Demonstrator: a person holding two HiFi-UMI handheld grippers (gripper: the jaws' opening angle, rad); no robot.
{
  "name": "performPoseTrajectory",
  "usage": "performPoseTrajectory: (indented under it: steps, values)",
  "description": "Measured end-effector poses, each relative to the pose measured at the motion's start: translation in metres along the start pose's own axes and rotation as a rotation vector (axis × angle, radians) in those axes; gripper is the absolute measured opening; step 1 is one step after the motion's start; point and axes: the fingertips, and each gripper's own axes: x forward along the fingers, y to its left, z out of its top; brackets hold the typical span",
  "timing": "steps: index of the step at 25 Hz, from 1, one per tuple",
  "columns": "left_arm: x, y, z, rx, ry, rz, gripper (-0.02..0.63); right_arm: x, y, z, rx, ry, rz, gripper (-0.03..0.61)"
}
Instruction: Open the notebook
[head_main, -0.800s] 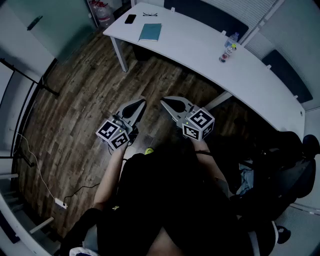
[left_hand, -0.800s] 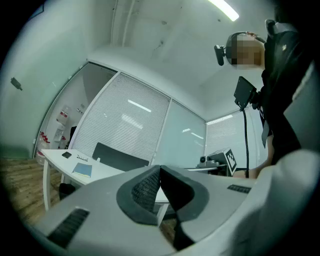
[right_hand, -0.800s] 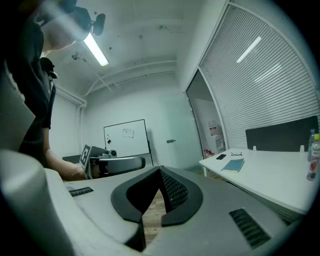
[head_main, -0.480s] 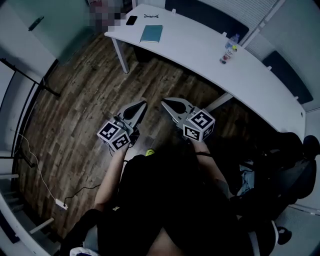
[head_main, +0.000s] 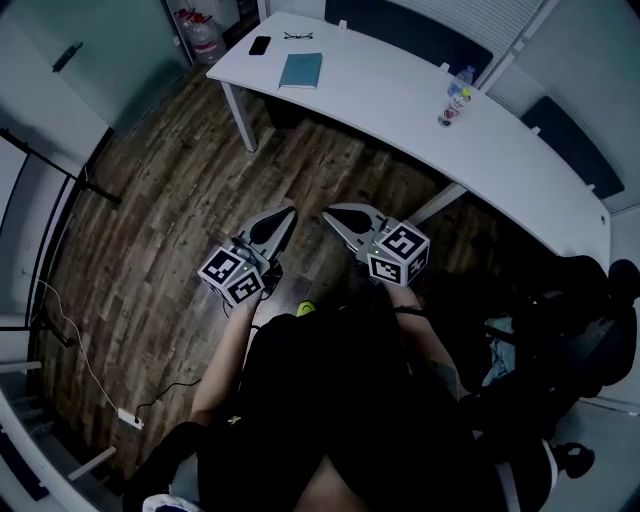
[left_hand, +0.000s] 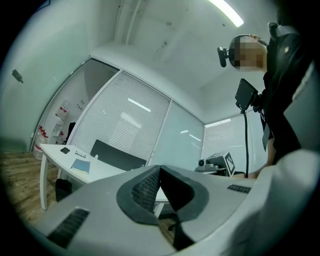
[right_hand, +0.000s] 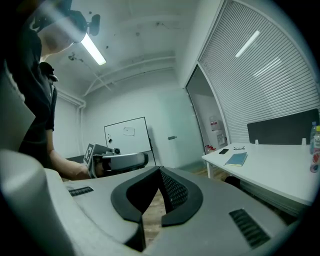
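Note:
A teal notebook (head_main: 300, 70) lies closed near the far left end of a long white table (head_main: 400, 110). It also shows small in the left gripper view as the notebook (left_hand: 80, 165) and in the right gripper view as the notebook (right_hand: 236, 159). My left gripper (head_main: 287, 212) and right gripper (head_main: 327, 212) hover side by side over the wooden floor, well short of the table. Both are shut with nothing between their jaws. In its own view the left gripper (left_hand: 159, 169) has its tips closed together, as does the right gripper (right_hand: 160, 170).
A black phone (head_main: 260, 43) and a pair of glasses (head_main: 298, 35) lie beyond the notebook. A plastic bottle (head_main: 457, 103) stands further right on the table. A dark office chair (head_main: 570, 330) is at my right. A cable and power strip (head_main: 128, 418) lie on the floor at left.
The view has shifted slightly; both grippers sit a touch lower in the picture. Their jaws stay shut.

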Motion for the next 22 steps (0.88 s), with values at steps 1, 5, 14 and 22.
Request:
performPoseTrajectory:
  steps: [1,5,14,22]
  values:
    - [-0.002,0.001,0.0,-0.005,-0.001,-0.005,0.018,0.002,0.001,-0.002,-0.002,0.003,-0.006,0.011]
    - [-0.007,-0.002,-0.003,0.007,0.0,-0.044,0.018,0.008,0.008,-0.006,-0.022,0.007,-0.024,0.011]
    - [-0.014,0.001,-0.013,-0.001,0.021,-0.042,0.018,0.009,0.005,-0.018,-0.01,0.024,-0.073,0.012]
    - [-0.013,0.035,-0.019,-0.027,0.02,0.055,0.017,0.025,-0.018,-0.026,0.016,0.045,-0.05,0.012]
